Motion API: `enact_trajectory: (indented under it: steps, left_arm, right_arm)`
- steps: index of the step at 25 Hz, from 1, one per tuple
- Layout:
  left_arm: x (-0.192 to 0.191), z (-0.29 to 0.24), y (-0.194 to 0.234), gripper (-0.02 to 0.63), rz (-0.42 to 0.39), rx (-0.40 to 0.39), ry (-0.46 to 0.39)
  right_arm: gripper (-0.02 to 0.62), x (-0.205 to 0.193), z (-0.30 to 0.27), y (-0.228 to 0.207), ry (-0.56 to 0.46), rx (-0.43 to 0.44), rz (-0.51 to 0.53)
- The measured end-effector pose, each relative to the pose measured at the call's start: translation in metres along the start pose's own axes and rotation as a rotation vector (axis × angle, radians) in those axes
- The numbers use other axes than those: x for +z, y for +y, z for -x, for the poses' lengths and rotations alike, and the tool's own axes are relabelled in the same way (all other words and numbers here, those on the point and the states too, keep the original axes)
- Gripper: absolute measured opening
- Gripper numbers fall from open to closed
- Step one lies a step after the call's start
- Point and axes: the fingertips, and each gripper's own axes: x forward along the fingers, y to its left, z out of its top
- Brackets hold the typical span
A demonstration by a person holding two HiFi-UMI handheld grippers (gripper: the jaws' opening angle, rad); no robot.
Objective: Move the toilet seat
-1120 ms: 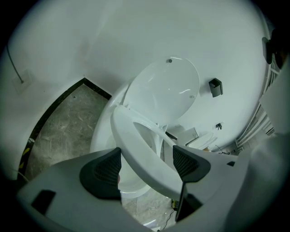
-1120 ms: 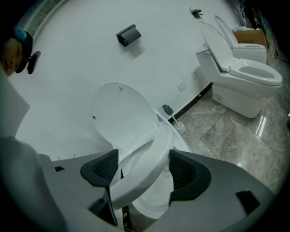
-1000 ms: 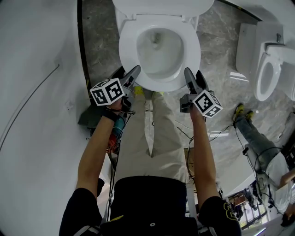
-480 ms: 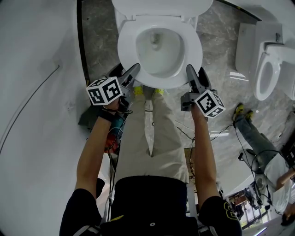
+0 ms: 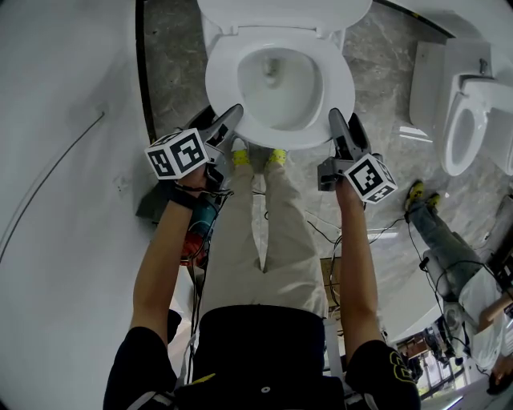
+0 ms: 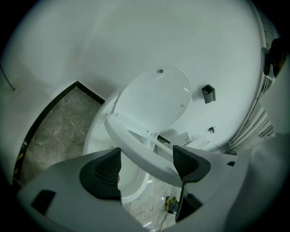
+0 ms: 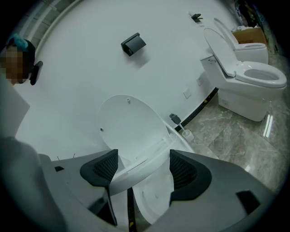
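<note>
Both sets of fingers clamped: left gripper pinching the toilet seat on its left rim, right gripper on the right rim, seat front tilted up off the bowl.

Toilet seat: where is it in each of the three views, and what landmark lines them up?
Head view: toilet seat is the white ring at top centre.
Left gripper view: toilet seat slants down-right across lower centre, between the jaws of the left gripper.
Right gripper view: toilet seat slants up-right across lower centre, between the jaws of the right gripper.
Shared landmark: the raised lid behind it.
</note>
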Motion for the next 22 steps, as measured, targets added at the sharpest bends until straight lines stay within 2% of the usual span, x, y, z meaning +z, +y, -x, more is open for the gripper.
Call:
enact_trajectory:
  steps: [6,14,22]
  left_arm:
    - [0.008,0.001,-0.003,0.373,0.058,-0.047,-0.018]
    - [0.018,0.005,-0.011,0.373,0.059,-0.082,-0.025]
    - [0.031,0.005,-0.017,0.373,0.112,-0.114,-0.048]
  right_arm:
    - [0.362,0.005,-0.002,-0.001,-0.010,0.017,-0.055]
    - [0.362,0.014,-0.002,0.006,-0.016,0.049,-0.066]
    - [0.367,0.029,-0.006,0.014,-0.041,0.065,-0.086]
